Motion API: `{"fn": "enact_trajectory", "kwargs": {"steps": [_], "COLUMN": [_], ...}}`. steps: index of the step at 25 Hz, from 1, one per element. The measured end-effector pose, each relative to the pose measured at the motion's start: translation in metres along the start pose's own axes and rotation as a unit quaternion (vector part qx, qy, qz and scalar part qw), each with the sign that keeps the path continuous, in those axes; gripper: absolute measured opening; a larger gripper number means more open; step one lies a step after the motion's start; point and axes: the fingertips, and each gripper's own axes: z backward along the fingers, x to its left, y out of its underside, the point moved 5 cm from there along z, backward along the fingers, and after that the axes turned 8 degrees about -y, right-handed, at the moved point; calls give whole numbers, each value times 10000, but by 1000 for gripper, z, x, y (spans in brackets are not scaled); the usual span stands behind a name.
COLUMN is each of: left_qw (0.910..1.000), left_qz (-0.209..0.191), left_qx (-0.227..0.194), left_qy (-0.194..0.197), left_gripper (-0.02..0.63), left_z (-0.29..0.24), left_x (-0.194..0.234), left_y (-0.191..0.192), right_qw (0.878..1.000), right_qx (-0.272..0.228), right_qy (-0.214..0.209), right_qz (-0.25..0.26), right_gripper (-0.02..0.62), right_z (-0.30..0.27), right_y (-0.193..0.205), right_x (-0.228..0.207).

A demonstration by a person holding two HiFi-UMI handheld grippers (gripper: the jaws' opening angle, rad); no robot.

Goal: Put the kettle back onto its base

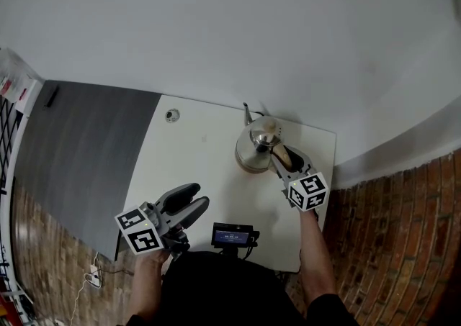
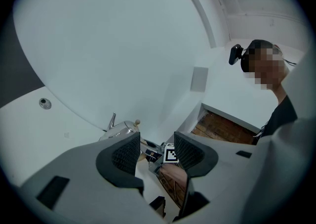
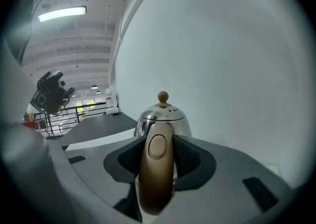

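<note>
Left gripper (image 1: 202, 197) idles nearest, jaws apart and empty, while the right gripper (image 1: 276, 156) is clamped on the bronze handle (image 3: 157, 168) of the steel kettle (image 1: 251, 150) at the white table's (image 1: 194, 163) far edge: rigid, probably weighty, slick-sided, so that handle looks the proper hold

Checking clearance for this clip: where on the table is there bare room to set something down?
Bare: the white stretch between grommet, kettle and left gripper. Crowded: the right side, where the right gripper clamps the handle, and the near edge by the black device.
</note>
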Motion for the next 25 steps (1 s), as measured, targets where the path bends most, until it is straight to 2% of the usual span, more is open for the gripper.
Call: {"fn": "enact_trajectory", "kwargs": {"steps": [12,21,25], "left_qw": [10000,10000,10000], "left_qz": [-4,-16,-16], "left_qx": [-23,-8,-21], "left_qy": [-28,-15,-32], "left_gripper": [213,213,213], "left_z": [3,2,4], "left_x": [2,1,1], "left_y": [-1,0,0], "right_qw": [9999,9989,9964], "right_qx": [102,251,461], "right_qy": [-45,-67,-131], "right_qz": [84,402,693], "right_gripper": [157,158,158], "right_z": [7,4,-2], "right_y": [7,6,10], "right_x": [2,11,18]}}
